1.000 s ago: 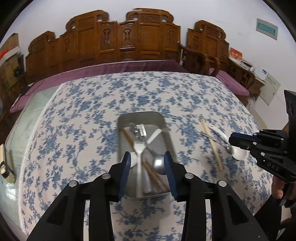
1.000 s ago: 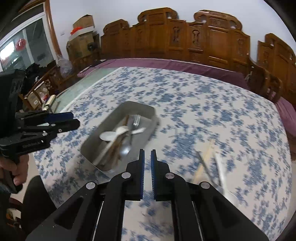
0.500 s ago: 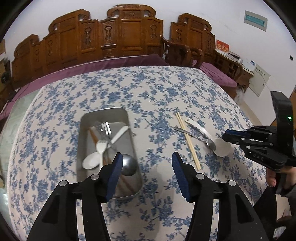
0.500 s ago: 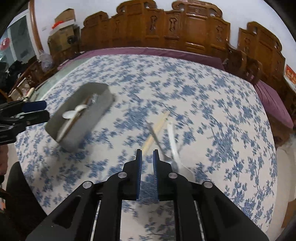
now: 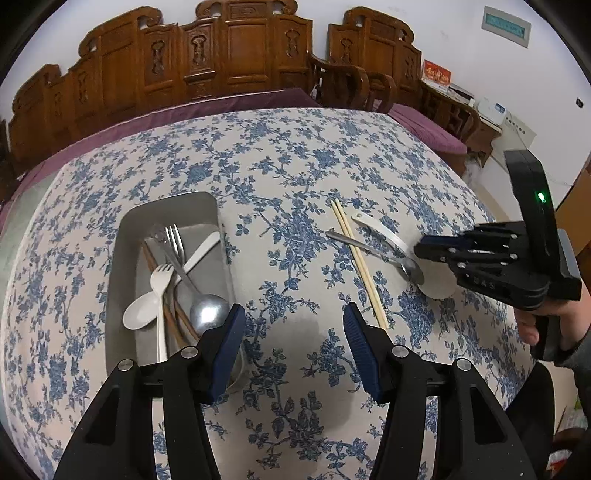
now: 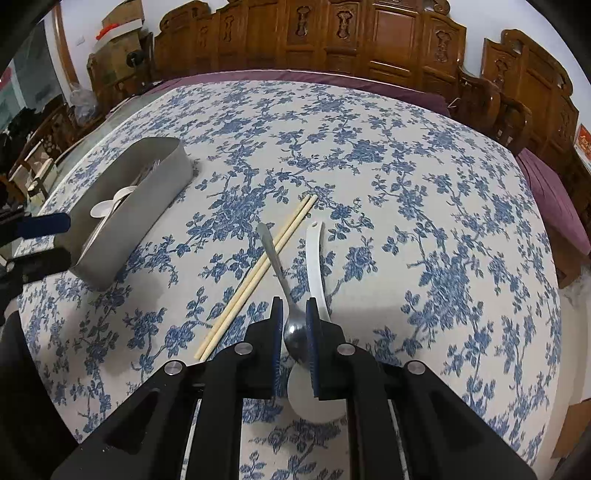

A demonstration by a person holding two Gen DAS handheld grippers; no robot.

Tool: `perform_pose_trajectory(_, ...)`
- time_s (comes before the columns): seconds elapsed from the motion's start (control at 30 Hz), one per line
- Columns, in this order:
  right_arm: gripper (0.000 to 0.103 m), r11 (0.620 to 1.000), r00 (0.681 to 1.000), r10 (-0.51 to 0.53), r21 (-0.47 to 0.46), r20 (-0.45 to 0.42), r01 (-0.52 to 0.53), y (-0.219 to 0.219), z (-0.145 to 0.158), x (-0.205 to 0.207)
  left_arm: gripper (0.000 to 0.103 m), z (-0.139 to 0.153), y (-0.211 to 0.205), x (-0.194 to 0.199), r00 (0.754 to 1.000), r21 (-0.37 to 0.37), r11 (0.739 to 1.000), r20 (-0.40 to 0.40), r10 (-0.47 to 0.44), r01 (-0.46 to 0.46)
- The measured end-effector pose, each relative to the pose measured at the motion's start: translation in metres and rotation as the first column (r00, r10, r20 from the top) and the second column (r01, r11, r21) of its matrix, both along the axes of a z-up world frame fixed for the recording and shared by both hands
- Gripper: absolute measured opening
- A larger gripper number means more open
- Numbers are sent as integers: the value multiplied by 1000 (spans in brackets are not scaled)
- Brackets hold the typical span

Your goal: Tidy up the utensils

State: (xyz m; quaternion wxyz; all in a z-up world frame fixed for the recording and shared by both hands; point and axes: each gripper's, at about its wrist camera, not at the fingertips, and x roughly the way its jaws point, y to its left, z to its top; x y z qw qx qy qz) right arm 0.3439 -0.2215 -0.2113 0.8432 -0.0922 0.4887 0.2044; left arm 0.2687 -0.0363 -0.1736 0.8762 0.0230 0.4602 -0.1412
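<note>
Lying loose: two chopsticks (image 6: 258,275), two spoons (image 6: 293,314).

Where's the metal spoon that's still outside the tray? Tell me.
On the tablecloth, right of the tray: metal spoon crosses the chopsticks, white spoon alongside, bowl between the right gripper pads.

A blue-flowered tablecloth (image 5: 295,155) spreads ahead of both grippers; beyond it stand carved wooden chairs (image 5: 229,55), with cardboard boxes (image 6: 122,22) far left of the right gripper.
</note>
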Motion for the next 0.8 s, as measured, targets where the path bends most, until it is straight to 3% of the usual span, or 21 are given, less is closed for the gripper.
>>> perform_pose_trajectory(0.67, 14, 982, 987, 89, -156, -135, -110, 33, -40, 31, 53, -9, -4, 0, 1000, 10, 1000, -23, -5, 5)
perform_pose_trajectory(0.8, 4, 982, 983, 98, -146, -155, -121, 35, -41, 30, 53, -9, -4, 0, 1000, 10, 1000, -26, -4, 5)
